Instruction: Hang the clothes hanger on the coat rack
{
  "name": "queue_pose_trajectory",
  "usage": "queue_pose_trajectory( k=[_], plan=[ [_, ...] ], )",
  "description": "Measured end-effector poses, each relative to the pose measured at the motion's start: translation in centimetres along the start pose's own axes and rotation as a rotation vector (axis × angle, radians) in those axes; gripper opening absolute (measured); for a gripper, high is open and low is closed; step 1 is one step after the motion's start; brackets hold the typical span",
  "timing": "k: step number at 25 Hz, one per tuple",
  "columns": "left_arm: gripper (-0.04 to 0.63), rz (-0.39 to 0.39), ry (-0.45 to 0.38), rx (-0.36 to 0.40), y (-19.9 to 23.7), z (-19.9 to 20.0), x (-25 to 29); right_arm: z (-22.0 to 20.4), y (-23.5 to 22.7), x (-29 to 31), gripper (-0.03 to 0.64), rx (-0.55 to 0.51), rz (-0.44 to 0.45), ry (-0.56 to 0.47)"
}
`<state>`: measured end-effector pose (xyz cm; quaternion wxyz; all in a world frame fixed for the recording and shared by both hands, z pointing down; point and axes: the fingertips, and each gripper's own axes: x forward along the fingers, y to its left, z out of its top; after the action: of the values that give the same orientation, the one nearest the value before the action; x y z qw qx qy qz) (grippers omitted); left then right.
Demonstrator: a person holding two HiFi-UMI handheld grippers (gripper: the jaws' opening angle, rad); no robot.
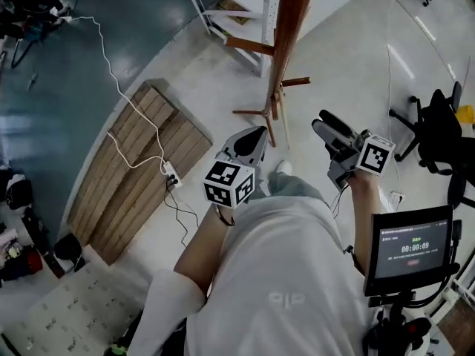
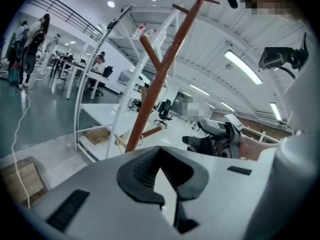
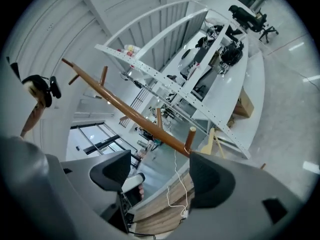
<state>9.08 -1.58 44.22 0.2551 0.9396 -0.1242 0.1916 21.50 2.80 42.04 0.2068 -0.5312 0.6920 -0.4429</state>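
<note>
Hanging on a low peg (image 3: 190, 137) of the coat rack (image 1: 288, 22), upper middle of the head view, the hanger (image 3: 214, 140) looks placed. The left gripper (image 1: 256, 136) jaws are pressed together, the right gripper (image 3: 162, 174) jaws spread, both empty; best draw back without brushing it.

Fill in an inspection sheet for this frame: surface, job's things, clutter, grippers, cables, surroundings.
Surface: pale glossy floor, with a teal section to the left.
Job's things: the brown coat rack stands upright; a pale wooden hanger appears to hang from one of its low pegs.
Clutter: a wooden pallet lies flat on the floor, left of the rack.
Grippers: left gripper shut and empty; right gripper open with nothing between the jaws; both point toward the rack.
Cables: a white cable crosses the teal floor to a power strip on the pallet.
Surroundings: white shelving behind the rack; black office chair and monitor on the right.
</note>
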Motion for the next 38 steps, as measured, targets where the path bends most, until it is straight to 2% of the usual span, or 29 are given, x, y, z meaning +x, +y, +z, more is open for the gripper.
queue_pose_trajectory(
  k=[4, 6, 7, 10, 11, 17, 20, 22, 27, 30, 32, 35, 38],
  plan=[
    [0.006, -0.124, 0.041, 0.086, -3.3, 0.6, 3.1, 1.3, 0.5, -4.2, 0.373, -0.048, -0.048, -0.121],
    [0.006, -0.157, 0.048, 0.113, -4.1, 0.0, 3.2, 0.7, 1.3, -5.4, 0.373, -0.091, -0.061, -0.154],
    [0.006, -0.133, 0.028, 0.095, -3.8, -0.6, 2.4, 0.1, 1.9, -4.8, 0.373, -0.116, -0.042, -0.124],
    [0.006, 0.112, -0.125, -0.085, -1.2, -2.6, -1.9, -1.5, 4.3, 0.7, 0.373, -0.2, 0.127, 0.161],
    [0.006, 0.165, -0.157, -0.127, -0.4, -3.1, -3.3, -2.2, 5.2, 2.2, 0.373, -0.215, 0.164, 0.22],
    [0.006, 0.198, -0.206, -0.163, 1.3, -3.2, -5.6, -3.4, 7.2, 4.6, 0.37, -0.269, 0.187, 0.249],
    [0.006, 0.303, -0.222, -0.183, 4.0, -2.6, -9.3, -5.4, 9.3, 8.6, 0.37, -0.252, 0.277, 0.3],
    [0.006, 0.339, -0.216, -0.179, 5.2, -2.2, -10.9, -6.5, 10.4, 10.2, 0.368, -0.24, 0.311, 0.318],
    [0.006, 0.27, -0.193, -0.146, 4.0, -1.1, -9.5, -6.4, 9.9, 8.2, 0.367, -0.266, 0.243, 0.261],
    [0.006, 0.236, -0.186, -0.132, 2.1, -1.0, -8.6, -5.1, 9.5, 6.1, 0.279, -0.237, 0.204, 0.149],
    [0.007, 0.219, -0.181, -0.129, 1.3, -1.1, -8.1, -4.4, 9.4, 5.1, 0.275, -0.223, 0.19, 0.091],
    [0.006, 0.196, -0.175, -0.131, 1.0, -1.3, -7.4, -4.1, 9.1, 4.8, 0.275, -0.261, 0.166, 0.075],
    [0.006, 0.171, -0.182, -0.138, 0.7, -1.2, -7.0, -3.6, 8.7, 4.3, 0.175, -0.287, 0.145, 0.051]
  ],
)
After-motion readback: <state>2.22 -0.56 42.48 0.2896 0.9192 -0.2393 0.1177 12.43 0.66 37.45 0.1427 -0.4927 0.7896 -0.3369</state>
